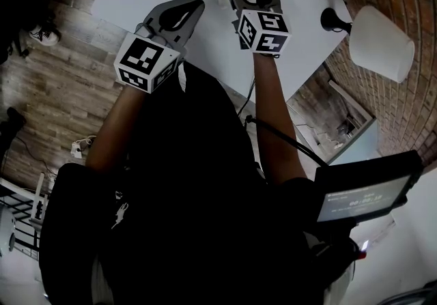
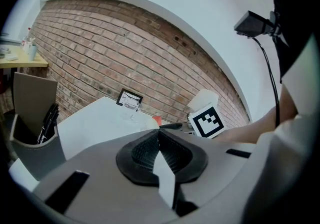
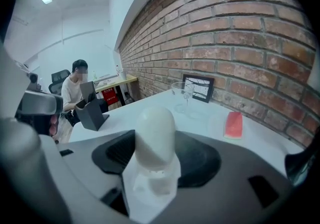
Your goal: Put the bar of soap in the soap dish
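The soap (image 3: 155, 128) is clamped near one end by the right gripper (image 3: 156, 144); it is judged rigid, light and slippery. The left gripper (image 2: 160, 137) is closed, empty.

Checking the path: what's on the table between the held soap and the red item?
Apparently bare white table, in the right gripper view; the glass stands aside.

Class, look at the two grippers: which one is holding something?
The right gripper: its jaws clamp the white oval bar of soap. The left gripper has its jaws together with nothing between them.
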